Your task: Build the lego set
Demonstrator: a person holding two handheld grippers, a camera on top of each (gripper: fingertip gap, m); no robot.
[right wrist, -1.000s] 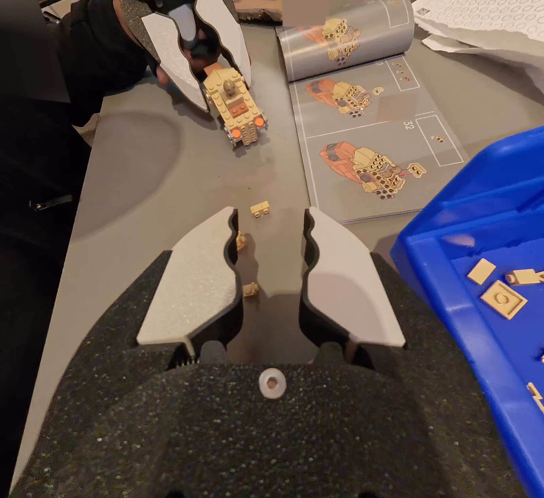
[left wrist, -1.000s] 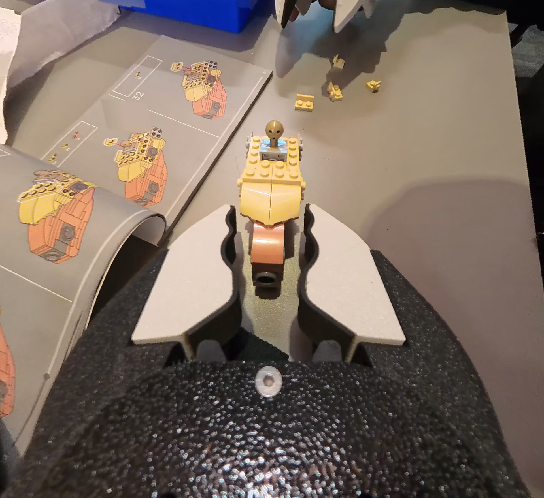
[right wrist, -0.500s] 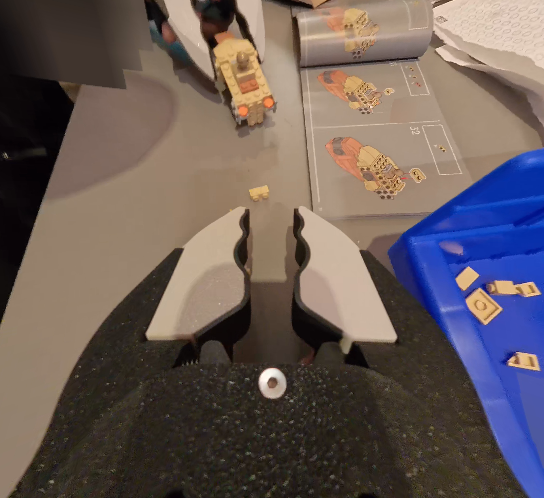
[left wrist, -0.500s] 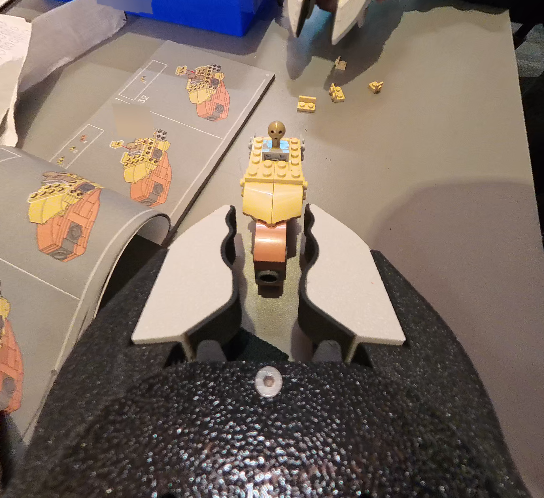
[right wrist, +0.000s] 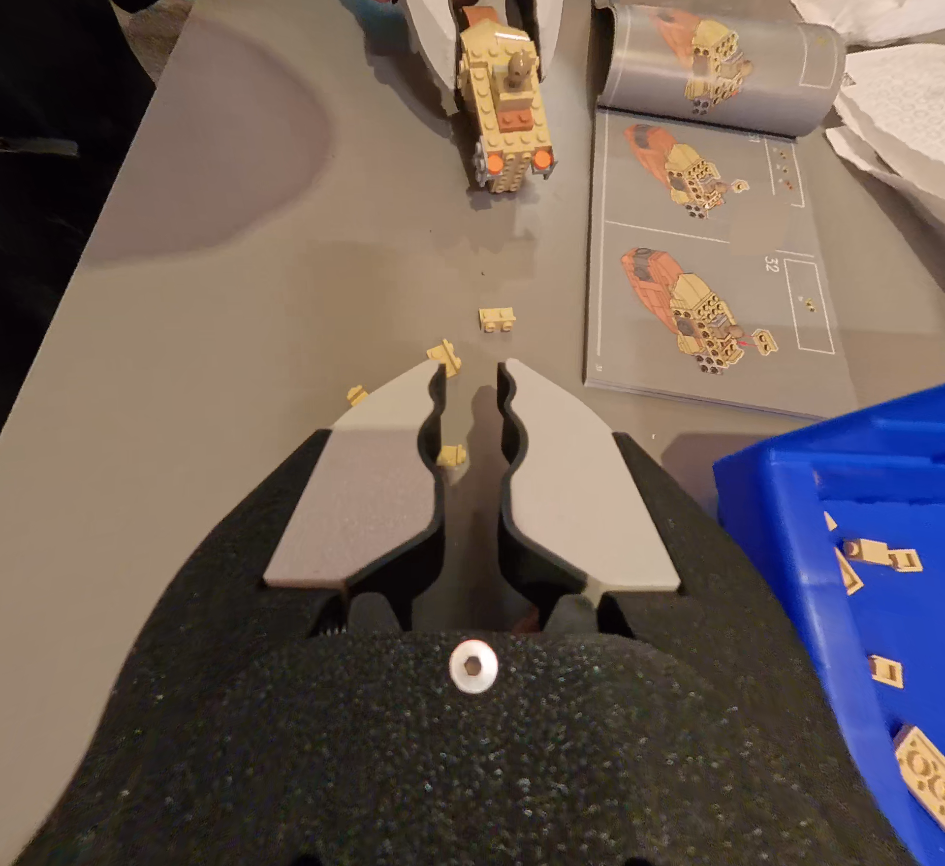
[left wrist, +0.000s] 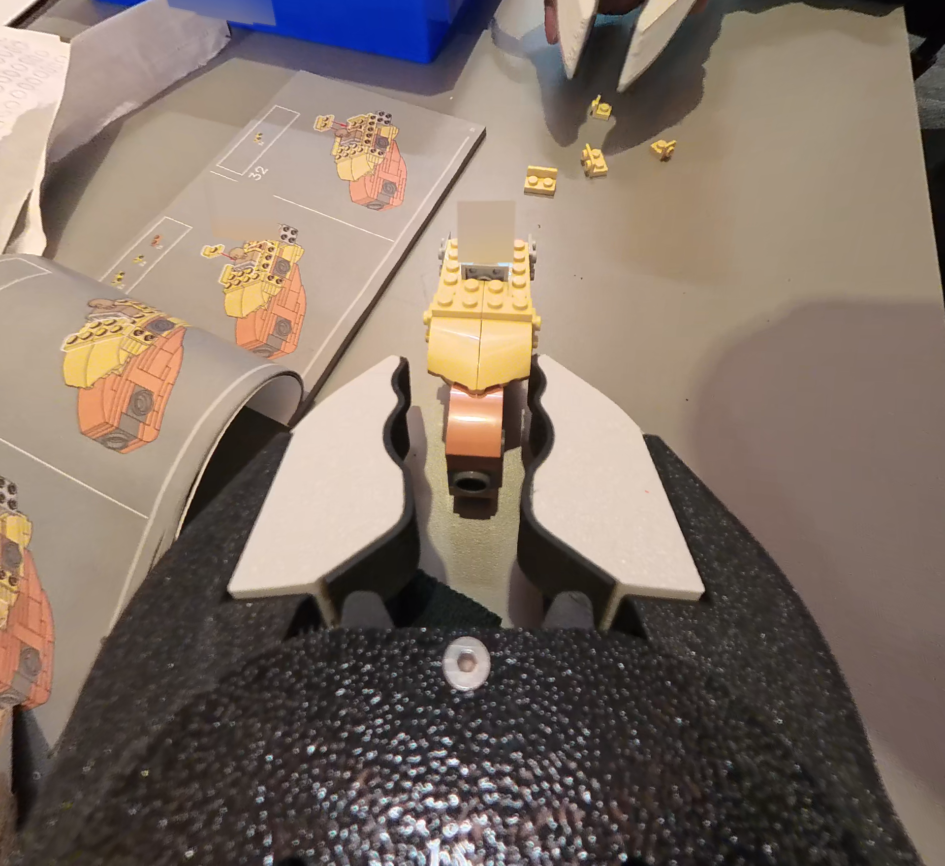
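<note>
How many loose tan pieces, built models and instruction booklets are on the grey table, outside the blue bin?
Loose tan pieces: 4
Partly built model: 1
Instruction booklet: 1
Total: 6

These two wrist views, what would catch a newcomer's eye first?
The tan and brown lego model stands mid-table, its brown nose between the open left tongs. Beside it lies the open booklet. The right tongs, open, straddle one of the loose tan pieces, with a blue bin beside them.
</note>
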